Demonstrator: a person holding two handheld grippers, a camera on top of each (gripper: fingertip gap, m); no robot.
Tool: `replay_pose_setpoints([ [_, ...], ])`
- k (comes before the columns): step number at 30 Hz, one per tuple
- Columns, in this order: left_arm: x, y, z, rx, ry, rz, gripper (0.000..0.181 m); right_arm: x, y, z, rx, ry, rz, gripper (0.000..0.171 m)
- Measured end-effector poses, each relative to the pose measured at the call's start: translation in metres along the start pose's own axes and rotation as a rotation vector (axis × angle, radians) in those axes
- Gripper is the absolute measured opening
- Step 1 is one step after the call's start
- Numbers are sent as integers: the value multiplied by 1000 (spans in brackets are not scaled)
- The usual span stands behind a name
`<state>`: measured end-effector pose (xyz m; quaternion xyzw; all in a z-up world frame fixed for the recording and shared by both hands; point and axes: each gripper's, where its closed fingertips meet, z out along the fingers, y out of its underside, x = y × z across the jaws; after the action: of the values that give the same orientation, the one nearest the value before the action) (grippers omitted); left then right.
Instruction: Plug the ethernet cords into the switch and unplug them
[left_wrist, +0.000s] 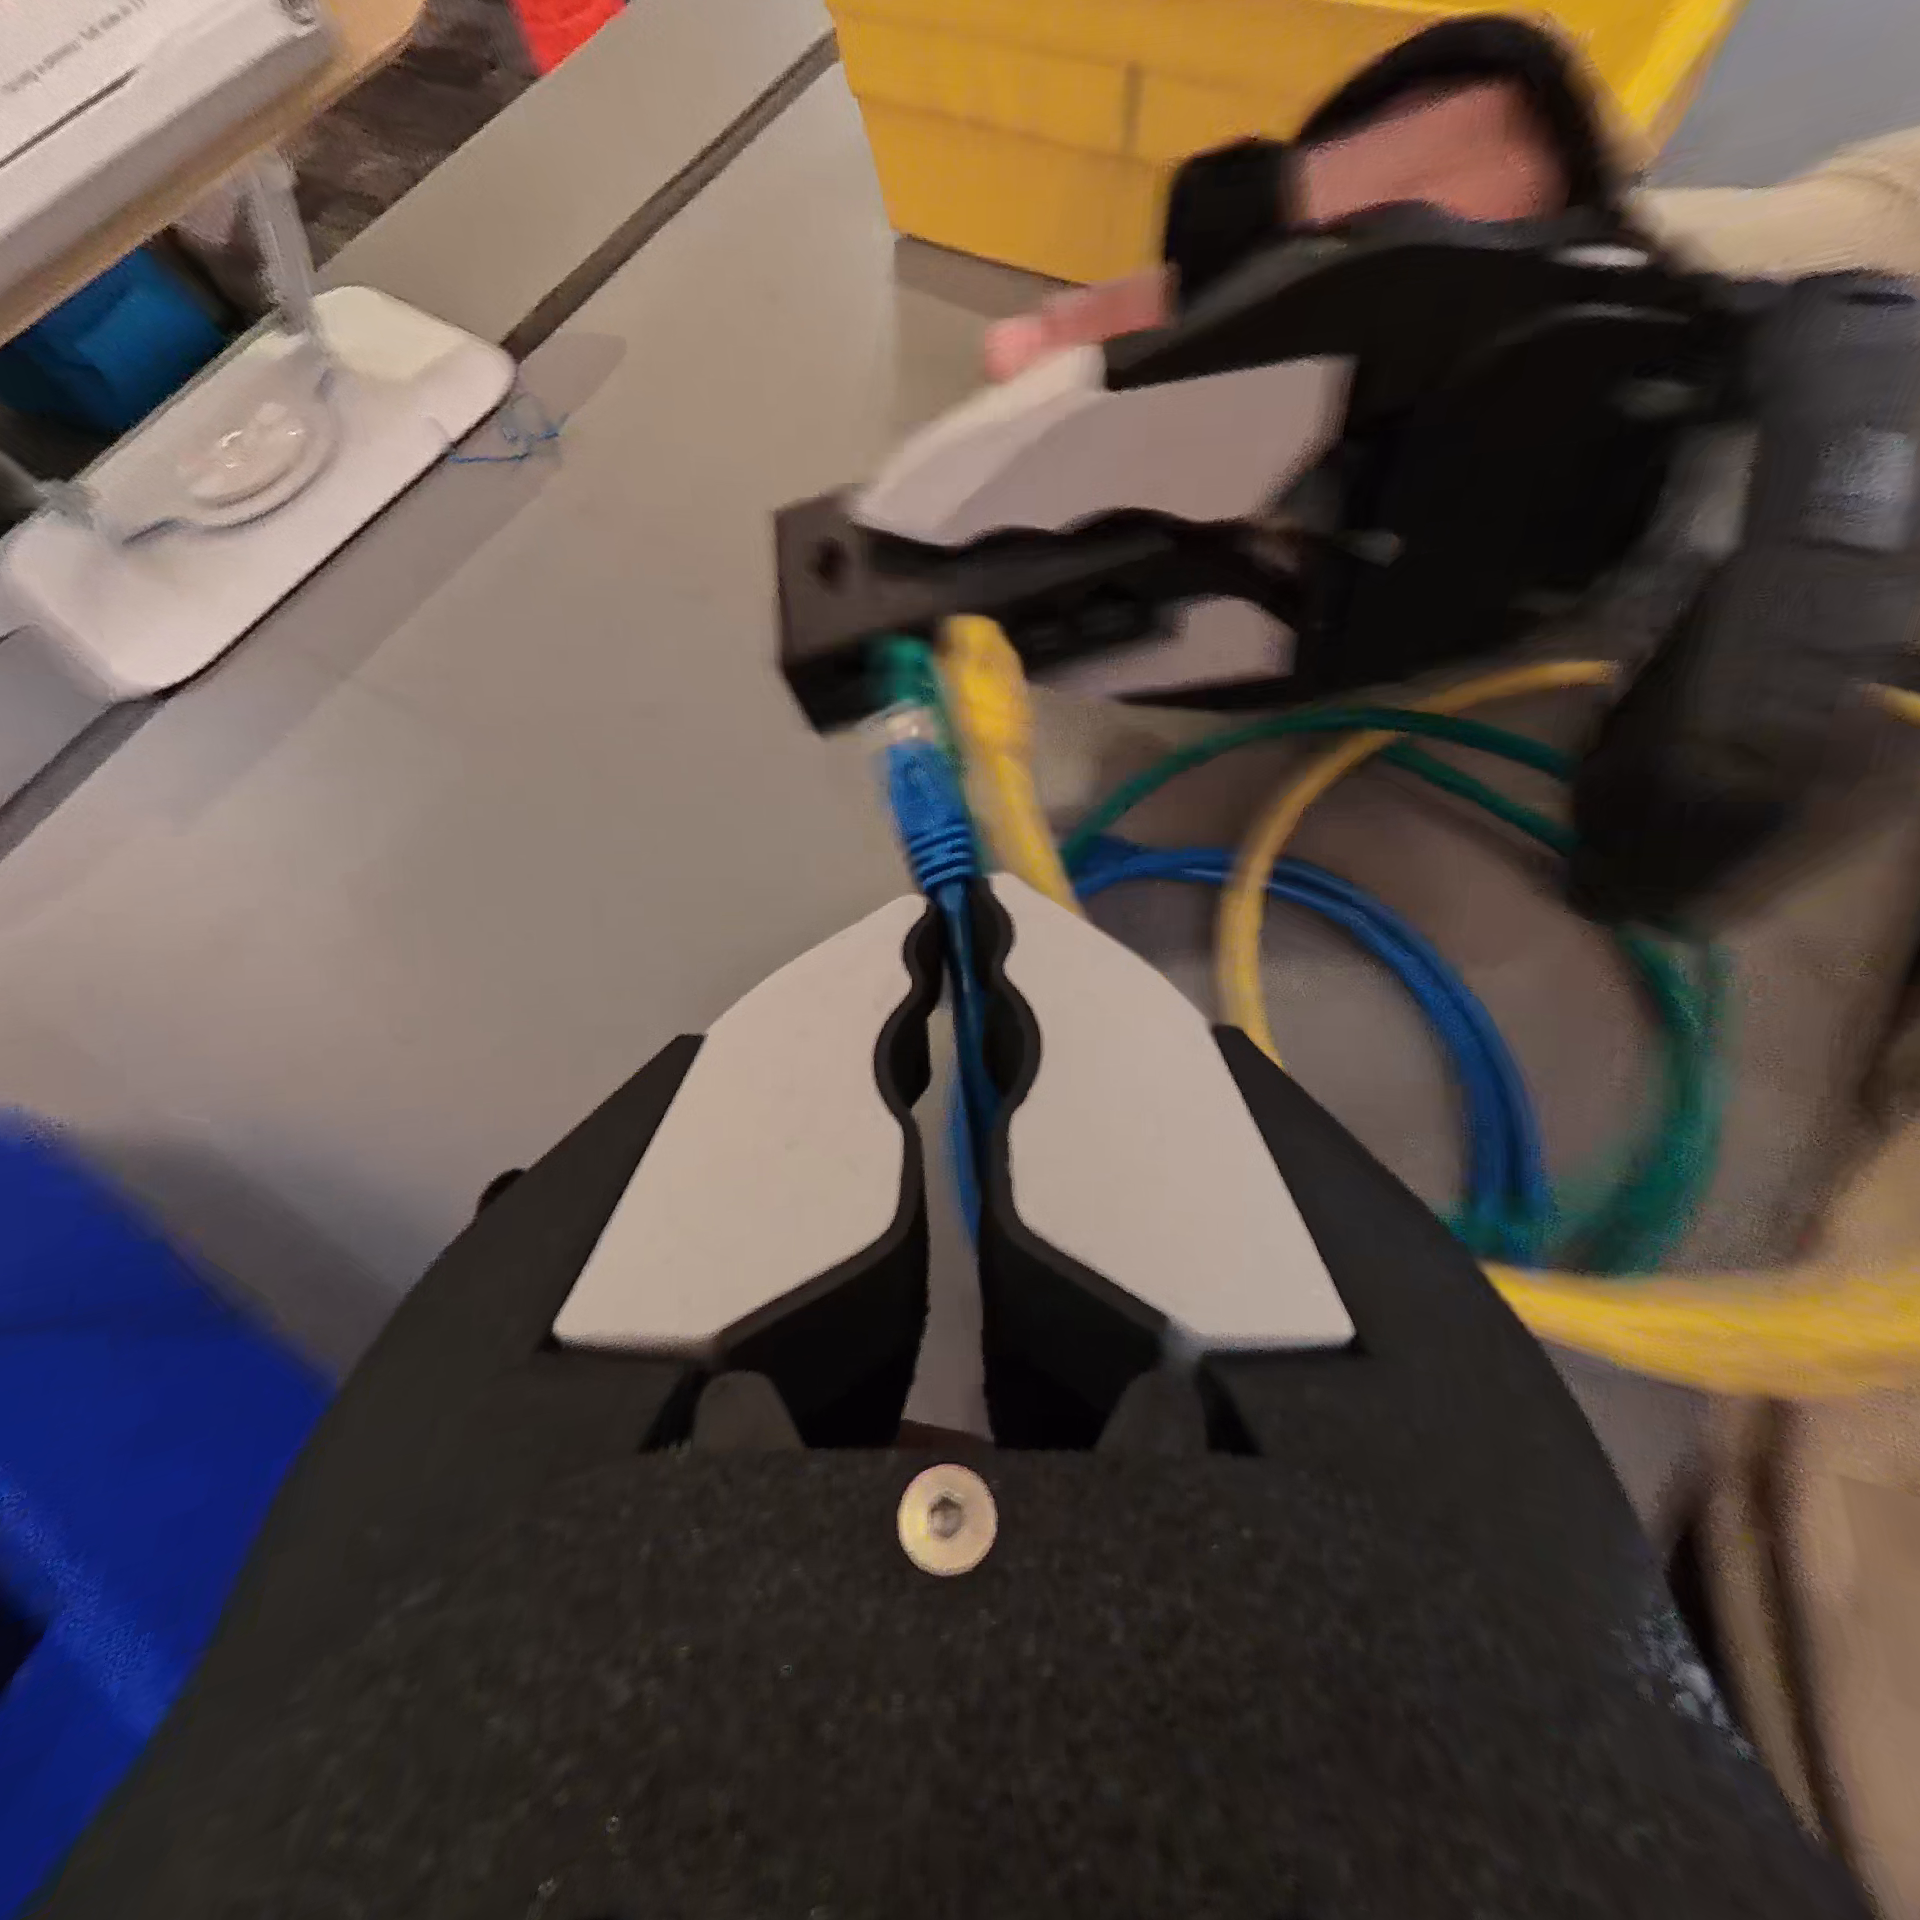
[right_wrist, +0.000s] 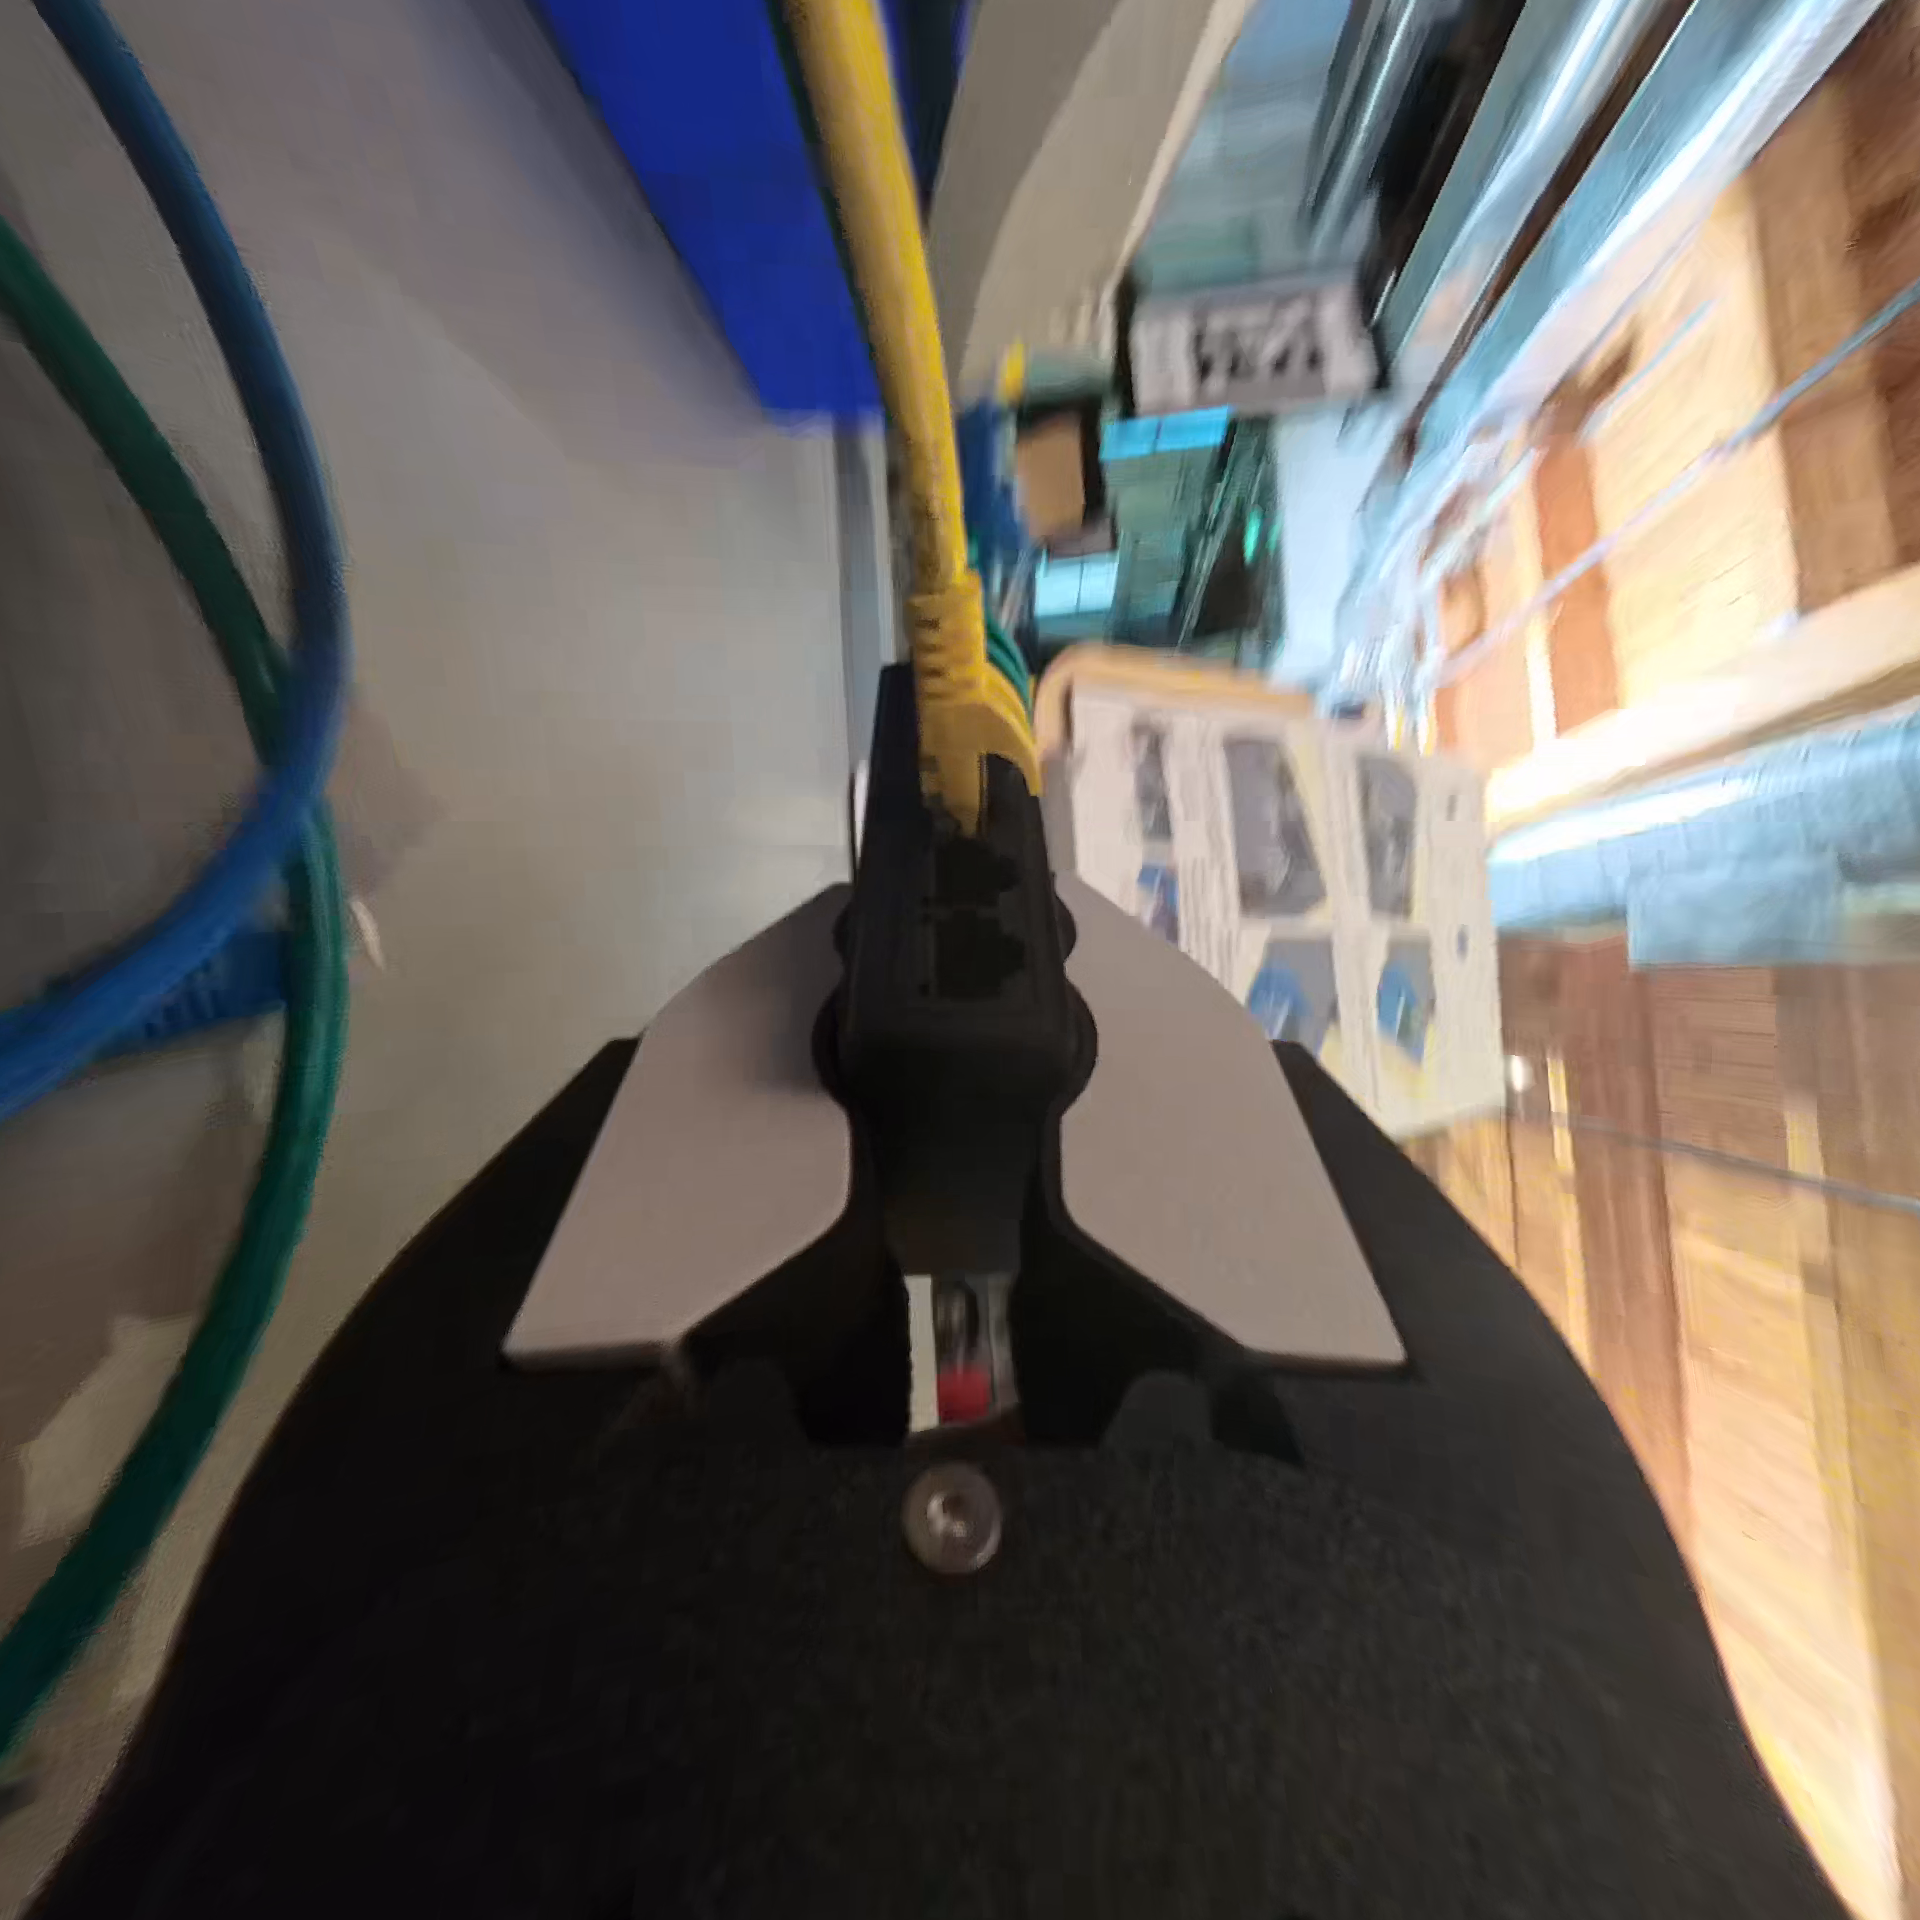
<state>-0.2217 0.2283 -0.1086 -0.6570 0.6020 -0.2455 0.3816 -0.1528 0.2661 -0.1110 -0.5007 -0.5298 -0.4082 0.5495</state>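
My left gripper (left_wrist: 961, 914) is shut on the blue ethernet cord (left_wrist: 971, 997) just behind its blue plug (left_wrist: 925, 800). The plug's clear tip sits at the edge of the black switch (left_wrist: 831, 623); whether it is seated in a port I cannot tell. My right gripper (right_wrist: 956, 935) is shut on the black switch (right_wrist: 951, 935) and holds it above the table; it also shows in the left wrist view (left_wrist: 1039, 488). A yellow cord (right_wrist: 945, 665) and a green cord (left_wrist: 904, 665) are plugged into the switch. Both views are blurred.
Coils of blue (left_wrist: 1434, 997), green (left_wrist: 1662, 1039) and yellow (left_wrist: 1278, 852) cable lie on the grey table (left_wrist: 416, 831). A yellow bin (left_wrist: 1039, 125) stands at the back, a blue bin (left_wrist: 104, 1403) at the left, and a white stand (left_wrist: 260, 468) at the far left.
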Motion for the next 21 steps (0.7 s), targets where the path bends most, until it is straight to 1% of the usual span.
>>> replay_pose_setpoints([
  [1, 13, -5, -4, 31, 81, -7, 5, -4, 20, 6, -77, -29, -5, 31],
  [2, 22, -12, -8, 55, 101, -9, 5, -11, 42, 10, -154, -79, 22, 31],
  [3, 12, -12, -9, 33, -9, 42, 5, -7, 45, 8, -108, -65, 24, 30],
  [4, 2, -9, -10, -4, -89, 90, 5, 3, 45, 4, -93, -13, 26, 30],
  [6, -7, -5, -11, 5, -51, -10, 5, 12, 42, -1, -88, -1, 75, 31],
  [7, -15, 1, -10, -11, -56, -53, 5, 17, 39, -3, -72, 32, 59, 30],
  [10, -46, 29, -1, -112, -185, -77, 5, 24, 28, -9, -7, 88, 17, 30],
  [13, -49, 45, 16, -160, -218, -93, 6, 27, 19, -13, 47, 111, 12, 30],
  [17, -51, 55, 29, -205, -232, -96, 6, 27, 15, -18, 104, 131, 20, 30],
  [18, -50, 55, 29, -198, -222, -110, 11, 27, 15, -18, 107, 135, 17, 30],
  [19, -50, 52, 28, -180, -212, -128, 20, 27, 16, -18, 102, 140, 18, 30],
  [20, -50, 47, 25, -155, -205, -147, 25, 27, 16, -18, 106, 145, 15, 30],
  [21, -49, 39, 20, -117, -190, -173, 26, 26, 15, -19, 117, 153, 6, 30],
])
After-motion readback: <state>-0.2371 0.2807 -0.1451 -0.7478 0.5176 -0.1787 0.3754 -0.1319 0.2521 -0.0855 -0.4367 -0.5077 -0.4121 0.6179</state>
